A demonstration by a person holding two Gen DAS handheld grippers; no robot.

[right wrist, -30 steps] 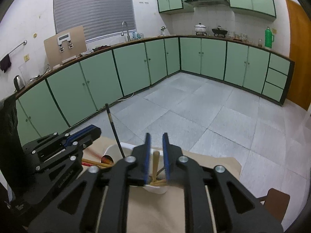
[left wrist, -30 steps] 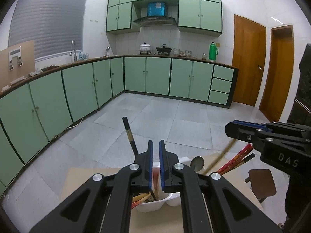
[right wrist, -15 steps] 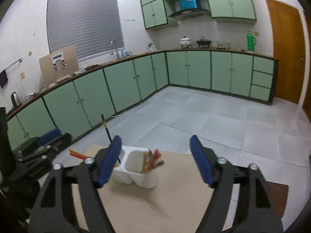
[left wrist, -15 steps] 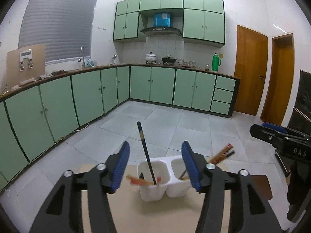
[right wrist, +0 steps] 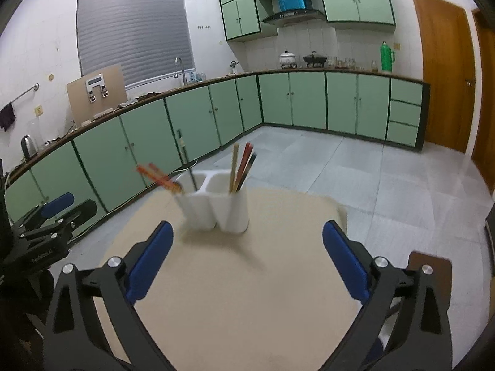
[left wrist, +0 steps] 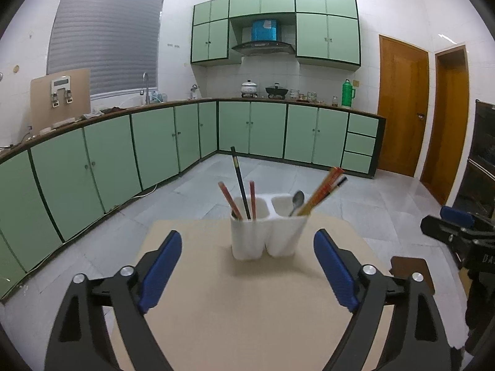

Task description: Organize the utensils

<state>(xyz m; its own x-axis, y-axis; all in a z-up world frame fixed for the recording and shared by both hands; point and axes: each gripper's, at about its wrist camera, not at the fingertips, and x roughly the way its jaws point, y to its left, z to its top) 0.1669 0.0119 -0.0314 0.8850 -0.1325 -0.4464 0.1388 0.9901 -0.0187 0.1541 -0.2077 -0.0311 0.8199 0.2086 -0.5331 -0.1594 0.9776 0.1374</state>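
— What has moved since a second ago?

— Both pairs of tongs. Back then each was pressed together right over the white two-cup utensil holder (left wrist: 268,228); now my left tongs (left wrist: 247,270) and my right tongs (right wrist: 246,264) both stand wide apart, empty, and drawn back from the holder, with bare tabletop (left wrist: 241,303) between their blue pads and the cups.

— Where is the holder now?

— Upright near the far edge of the beige tabletop, centred ahead of both tongs and touched by neither.

— What is in it?

— From the left view, the left cup holds two red chopsticks (left wrist: 228,196) and a long dark chopstick (left wrist: 239,182) that stands taller than the rest. The right cup holds a metal spoon (left wrist: 297,201), bowl up, and a bundle of chopsticks (left wrist: 323,191) leaning right, orange-red with one black among them. From the right view the holder is slightly blurred, so I cannot tell more than that sticks lean out of each cup.

— Anything else near?

— My right tongs show at the right edge of the left view, and my left tongs at the left edge of the right view. A brown stool (left wrist: 411,270) sits just beyond the tabletop's right corner. Beyond that are grey floor tiles (left wrist: 278,173), green cabinets (left wrist: 269,130) and wooden doors (left wrist: 402,105).
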